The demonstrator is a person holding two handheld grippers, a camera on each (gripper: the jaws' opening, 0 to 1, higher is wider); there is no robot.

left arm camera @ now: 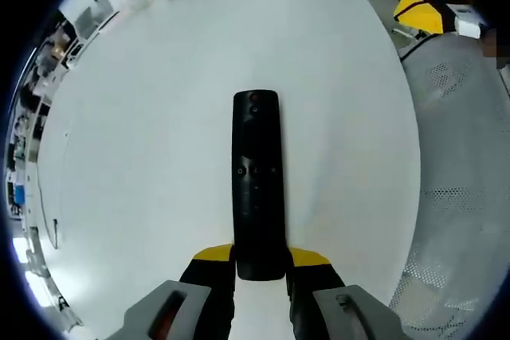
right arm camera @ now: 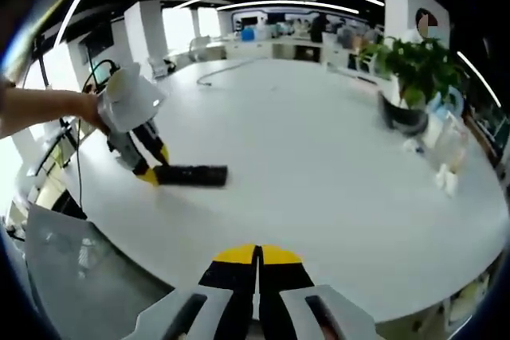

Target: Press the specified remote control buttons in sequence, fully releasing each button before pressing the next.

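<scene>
A long black remote control (left arm camera: pixel 257 185) lies on the white table (left arm camera: pixel 159 117), its near end clamped between the yellow-tipped jaws of my left gripper (left arm camera: pixel 260 260). Small buttons show at its far end and middle. In the right gripper view the same remote (right arm camera: pixel 191 174) lies flat on the table, with the left gripper (right arm camera: pixel 151 166) holding its left end and a person's hand behind it. My right gripper (right arm camera: pixel 256 264) hangs over the near table edge, well apart from the remote, jaws pressed together with nothing between them.
A potted plant (right arm camera: pixel 414 77) stands at the right of the table, with small white items (right arm camera: pixel 445 169) beside it. A grey perforated chair back (left arm camera: pixel 462 165) sits right of the table edge. A cable (right arm camera: pixel 219 73) lies at the far side.
</scene>
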